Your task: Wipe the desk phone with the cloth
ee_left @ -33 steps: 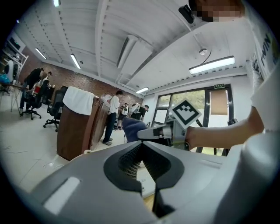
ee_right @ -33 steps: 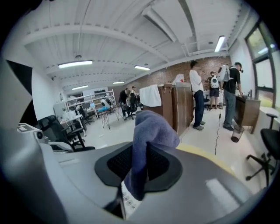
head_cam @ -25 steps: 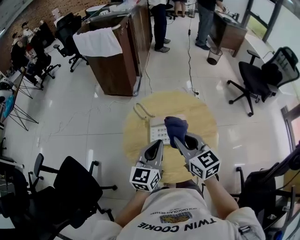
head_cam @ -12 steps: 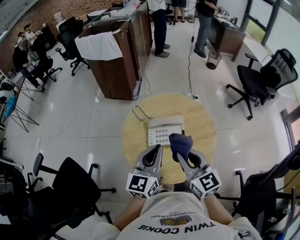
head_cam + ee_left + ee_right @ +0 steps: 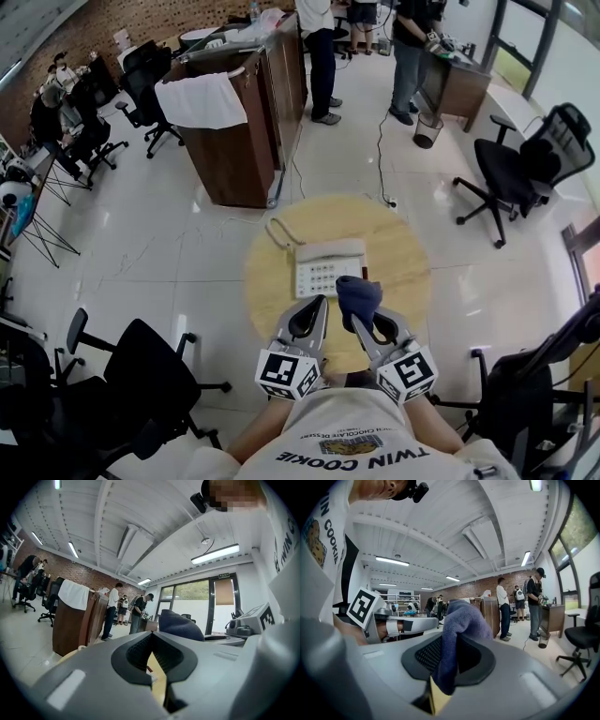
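The desk phone (image 5: pixel 326 265) sits on the round table (image 5: pixel 272 291). The cloth (image 5: pixel 357 292) is bunched near its front edge, clamped in our right gripper (image 5: pixel 356 317). The left gripper (image 5: pixel 317 305) has its jaws together on nothing. We want light, flat strokes across the keypad.

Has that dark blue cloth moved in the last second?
Yes. The dark blue cloth in the right gripper has come back off the white desk phone, toward the person.
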{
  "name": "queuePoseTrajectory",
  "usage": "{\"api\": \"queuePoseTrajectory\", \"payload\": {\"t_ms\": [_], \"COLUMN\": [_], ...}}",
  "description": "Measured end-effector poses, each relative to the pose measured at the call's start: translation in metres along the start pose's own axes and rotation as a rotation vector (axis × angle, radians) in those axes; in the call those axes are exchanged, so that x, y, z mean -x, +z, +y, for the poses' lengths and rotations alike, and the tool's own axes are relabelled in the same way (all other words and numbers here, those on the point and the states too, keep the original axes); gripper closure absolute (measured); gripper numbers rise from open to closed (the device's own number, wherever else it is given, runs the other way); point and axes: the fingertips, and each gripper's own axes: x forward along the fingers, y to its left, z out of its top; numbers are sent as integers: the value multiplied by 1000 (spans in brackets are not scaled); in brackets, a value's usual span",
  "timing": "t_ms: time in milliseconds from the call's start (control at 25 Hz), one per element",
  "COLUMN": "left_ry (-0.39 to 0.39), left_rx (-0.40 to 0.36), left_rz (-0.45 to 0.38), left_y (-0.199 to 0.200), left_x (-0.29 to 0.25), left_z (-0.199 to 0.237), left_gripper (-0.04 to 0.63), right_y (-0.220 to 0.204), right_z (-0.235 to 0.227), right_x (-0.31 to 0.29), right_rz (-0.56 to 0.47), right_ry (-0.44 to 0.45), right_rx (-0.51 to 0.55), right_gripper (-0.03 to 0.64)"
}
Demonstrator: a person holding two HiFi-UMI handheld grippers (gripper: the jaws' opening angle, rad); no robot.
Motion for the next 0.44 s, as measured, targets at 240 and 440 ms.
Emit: {"api": "queuePoseTrajectory", "payload": {"t_ms": [240,440], "left_ry": [0,3], "left_rx": [1,14], "left_rz": [-9,-2], "left_y": [0,-7], "left_x": [-4,-5], "left_z": [-2,1], "left_gripper": [603,603], "right_y": [-1,-10], "right_z": [-3,-1], "right_x": [0,-1], "right_rz": [4,18], "right_ry": [-3,4], "right_rx": [0,2], "right_gripper": [552,552]}}
